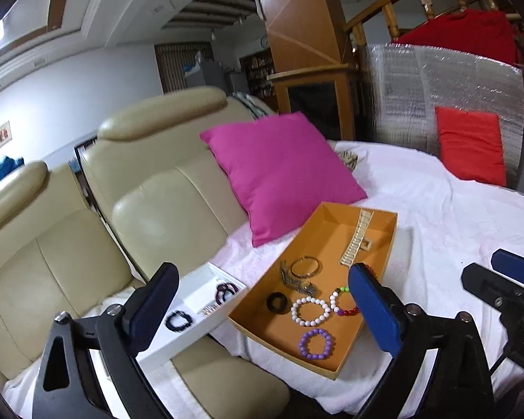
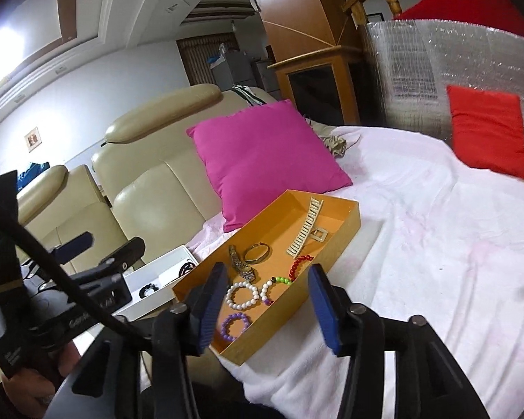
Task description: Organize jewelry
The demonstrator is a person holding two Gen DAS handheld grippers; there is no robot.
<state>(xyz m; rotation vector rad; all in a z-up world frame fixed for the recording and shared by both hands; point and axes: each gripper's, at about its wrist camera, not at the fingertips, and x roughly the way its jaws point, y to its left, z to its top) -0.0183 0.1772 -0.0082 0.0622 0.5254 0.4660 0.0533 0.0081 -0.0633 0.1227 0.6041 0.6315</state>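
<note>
Blue pads fill the bottom of both frames: the left gripper [image 1: 262,310] hangs wide apart and empty, low centre in its own view, and the right gripper [image 2: 265,307] is just as wide and empty at bottom centre of the right view. Between and just beyond the fingers sits the orange tray [image 1: 332,372], centre frame on the white blanket [image 1: 454,216], with its near corner looking close to the blanket's edge. Nearest inside it lies the purple bead bracelet [image 1: 316,344], then the white bead bracelet [image 1: 310,310] beside a mixed red-and-green strand [image 1: 344,302] and a black hair tie [image 1: 276,302]; further up come a watch [image 1: 298,281], a metal bangle [image 1: 305,267] and a cream hair comb [image 1: 356,237]. Left of centre, the white divided box [image 1: 206,279] rests on the beige leather seat [image 1: 150,216], already holding a few dark pieces. Upper centre, a pink cushion [image 1: 283,171] leans behind it all. Risks, I'd say: beads roll and slip from flat pads, a downward push on the near tray wall could tip it off the soft blanket, and that white box looks precariously perched on the cushion.
</note>
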